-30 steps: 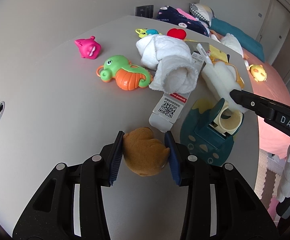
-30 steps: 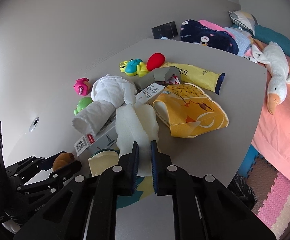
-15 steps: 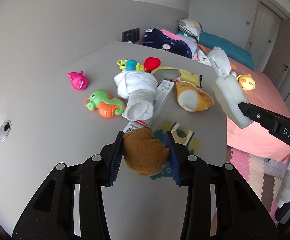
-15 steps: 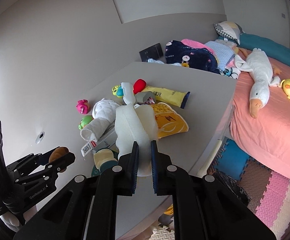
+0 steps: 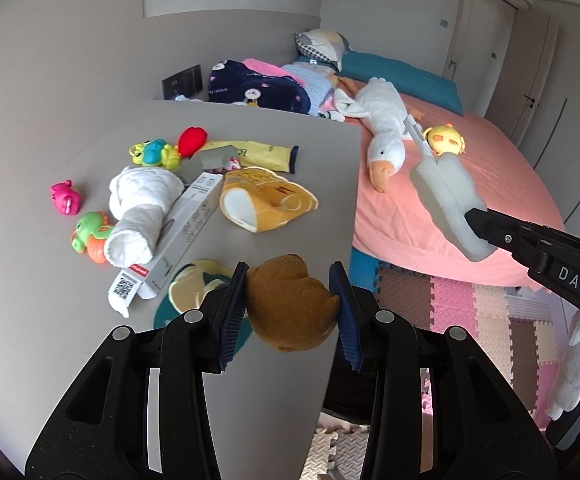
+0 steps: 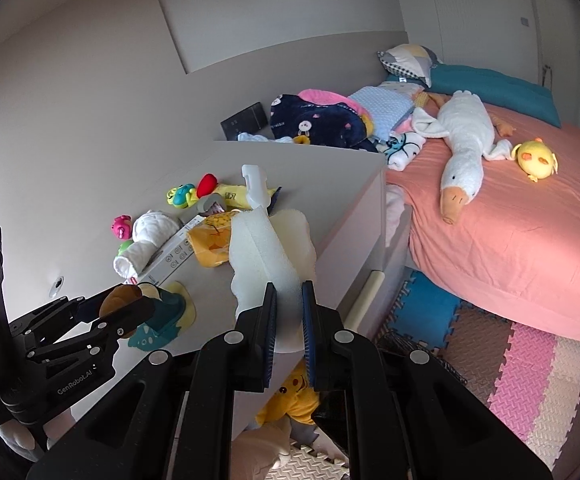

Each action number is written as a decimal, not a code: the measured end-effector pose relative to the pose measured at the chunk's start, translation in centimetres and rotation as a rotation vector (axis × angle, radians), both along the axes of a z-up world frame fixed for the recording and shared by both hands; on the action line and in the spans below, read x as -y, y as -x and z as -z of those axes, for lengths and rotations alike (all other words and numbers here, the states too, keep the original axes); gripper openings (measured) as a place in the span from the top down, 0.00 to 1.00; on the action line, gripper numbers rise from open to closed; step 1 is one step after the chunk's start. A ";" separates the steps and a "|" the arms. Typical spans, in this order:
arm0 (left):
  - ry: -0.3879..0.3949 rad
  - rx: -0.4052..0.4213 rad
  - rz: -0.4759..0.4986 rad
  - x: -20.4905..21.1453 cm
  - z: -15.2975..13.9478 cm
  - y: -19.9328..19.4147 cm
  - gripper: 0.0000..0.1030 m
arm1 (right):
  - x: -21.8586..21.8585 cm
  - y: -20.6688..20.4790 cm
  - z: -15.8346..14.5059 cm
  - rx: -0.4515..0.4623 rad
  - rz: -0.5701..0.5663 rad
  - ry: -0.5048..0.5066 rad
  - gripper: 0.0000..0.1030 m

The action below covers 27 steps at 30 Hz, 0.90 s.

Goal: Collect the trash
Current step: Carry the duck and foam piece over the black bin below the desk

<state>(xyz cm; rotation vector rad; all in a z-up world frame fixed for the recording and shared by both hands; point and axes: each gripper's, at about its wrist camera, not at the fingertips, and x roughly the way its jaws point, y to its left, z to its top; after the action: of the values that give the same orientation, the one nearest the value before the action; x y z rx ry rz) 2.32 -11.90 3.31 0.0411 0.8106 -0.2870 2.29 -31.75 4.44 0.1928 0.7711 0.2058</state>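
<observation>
Over the near right edge of the grey table (image 5: 89, 360) we now carry both picks. A second ago both grippers sat low among the clutter; since then both have lifted and pulled back toward the floor mats, so the grabs are done and we judge the haul to a bin is on. No bin shows yet.

Left gripper (image 5: 292, 304): fingers part spread, pinching the brown sponge lump (image 5: 290, 308) between both blue pads, clear of the tabletop.

Right gripper (image 6: 289, 332): fingers pressed nearly together on the near end of the white foam piece (image 6: 265, 248); most of it sticks out past the fingertips, toward the far side.

Snack bags, the long box and the toys stay on the table.
</observation>
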 end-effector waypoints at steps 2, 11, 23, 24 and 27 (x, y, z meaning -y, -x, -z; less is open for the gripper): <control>-0.005 -0.003 0.027 1.4 0.1 0.0 0.61 | 1.3 0.3 0.1 -0.001 0.023 0.000 0.87; -0.025 -0.021 0.145 7.5 0.6 -0.3 0.61 | 6.7 1.8 1.1 -0.028 0.136 -0.001 0.86; -0.040 -0.070 0.261 13.1 2.1 -0.2 0.61 | 12.0 3.2 3.0 -0.076 0.257 -0.009 0.86; -0.043 -0.079 0.269 13.4 2.4 -0.2 0.61 | 12.3 3.1 3.3 -0.085 0.265 -0.009 0.86; -0.051 -0.120 0.310 14.4 3.7 -0.3 0.59 | 13.2 2.7 4.4 -0.121 0.282 -0.002 0.72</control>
<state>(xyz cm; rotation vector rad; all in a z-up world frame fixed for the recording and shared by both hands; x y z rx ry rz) 2.63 -26.30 -0.35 0.2002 0.9308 -0.5651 -0.41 -44.93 0.04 0.3149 0.8538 -0.0731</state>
